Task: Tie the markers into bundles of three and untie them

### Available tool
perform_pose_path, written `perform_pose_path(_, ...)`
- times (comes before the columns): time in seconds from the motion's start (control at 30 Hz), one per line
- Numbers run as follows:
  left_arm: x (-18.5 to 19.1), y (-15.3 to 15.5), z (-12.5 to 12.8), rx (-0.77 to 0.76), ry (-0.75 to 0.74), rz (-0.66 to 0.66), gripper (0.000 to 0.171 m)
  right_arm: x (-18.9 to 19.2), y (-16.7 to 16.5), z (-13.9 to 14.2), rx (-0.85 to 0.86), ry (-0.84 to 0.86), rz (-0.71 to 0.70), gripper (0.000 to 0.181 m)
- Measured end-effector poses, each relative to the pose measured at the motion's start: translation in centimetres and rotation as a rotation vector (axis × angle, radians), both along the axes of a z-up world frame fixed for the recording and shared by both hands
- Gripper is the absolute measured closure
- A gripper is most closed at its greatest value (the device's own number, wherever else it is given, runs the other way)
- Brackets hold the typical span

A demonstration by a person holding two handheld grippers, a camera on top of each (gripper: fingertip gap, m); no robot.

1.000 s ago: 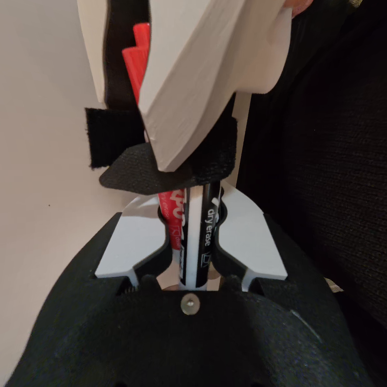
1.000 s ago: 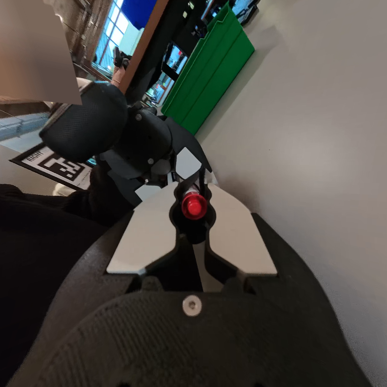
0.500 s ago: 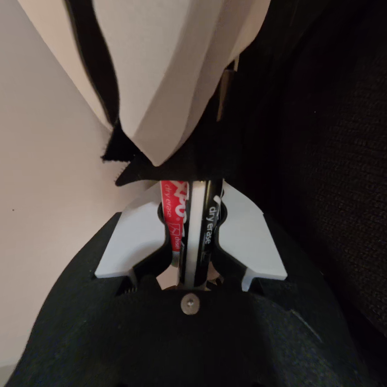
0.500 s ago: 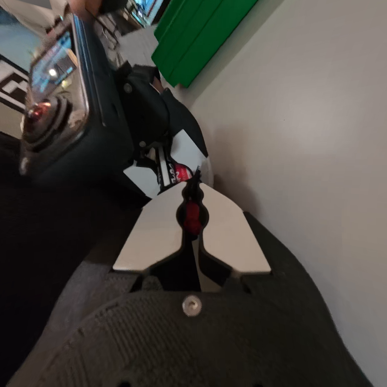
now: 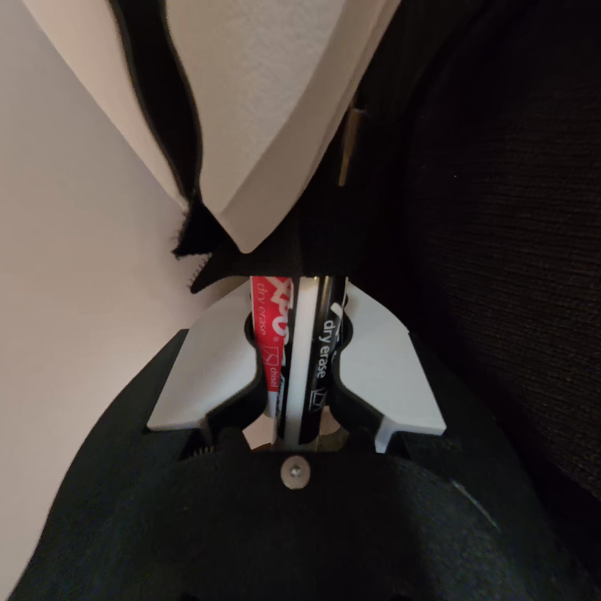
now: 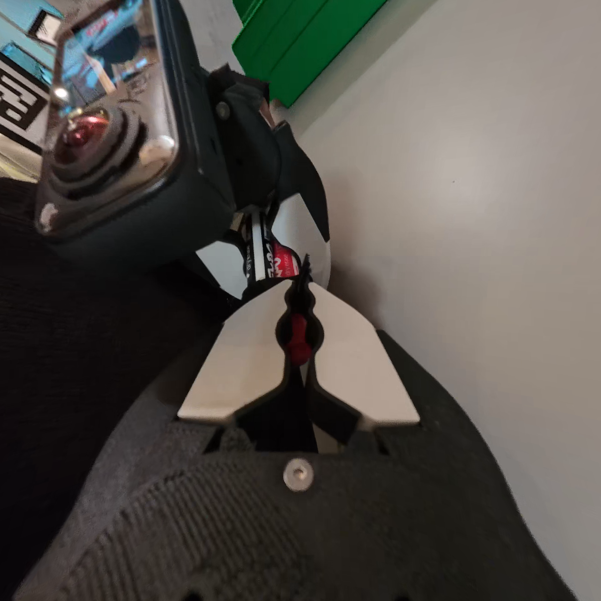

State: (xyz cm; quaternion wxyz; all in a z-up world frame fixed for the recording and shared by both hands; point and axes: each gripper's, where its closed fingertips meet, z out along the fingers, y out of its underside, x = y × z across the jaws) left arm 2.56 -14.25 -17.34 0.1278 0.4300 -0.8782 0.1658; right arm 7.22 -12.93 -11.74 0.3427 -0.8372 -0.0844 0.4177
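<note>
Left wrist view: left gripper (image 5: 297, 325), matte black ribbed body w/ flat white finger plates, is clamped on a marker bundle (image 5: 299, 341). Two barrels show betw. the plates: a red marker (image 5: 268, 328) on the left, a black marker (image 5: 322, 351) on the right, w/ a white strip between them; whether that strip is a third barrel, cannot tell. Barrels are smooth, glossy, round, printed w/ white lettering. A black hook-and-loop strap (image 5: 260, 260), fuzzy w/ a frayed edge, wraps the bundle just beyond the fingertips. The right gripper's white fingers (image 5: 260, 130), broad and wedge-shaped, press down on the strap from above. Dark knit fabric (image 5: 504, 260) fills the right side; a plain pale table (image 5: 81, 227) lies at left.

Right wrist view: right gripper (image 6: 300, 292) has its plates drawn nearly together, pinching the black strap end (image 6: 304, 276) at the tips; a red marker cap (image 6: 297, 338) sits in the notch behind. Ahead, the left gripper (image 6: 260, 182) w/ its glossy black camera (image 6: 107, 130) holds the bundle (image 6: 270, 260), touching the right fingertips. A smooth green bin (image 6: 299, 42) stands farther off on the table (image 6: 471, 227).
</note>
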Motion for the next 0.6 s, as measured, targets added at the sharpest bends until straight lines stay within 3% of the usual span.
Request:
perform_pose_path(0.17,0.1,0.4,-0.4,0.033,0.002,-0.007,0.127,0.1,0.1,-0.2,0.049,-0.067,-0.010,0.178)
perform_pose_path(0.4,0.6,0.8,-0.1,0.040,-0.022,0.024,0.129,1.4,0.7,1.6,0.105,0.068,-0.100,0.161)
perform_pose_path(0.6,0.6,0.8,-0.3,0.040,-0.017,0.028,0.129,1.6,0.4,1.2,0.057,0.132,-0.091,0.153)
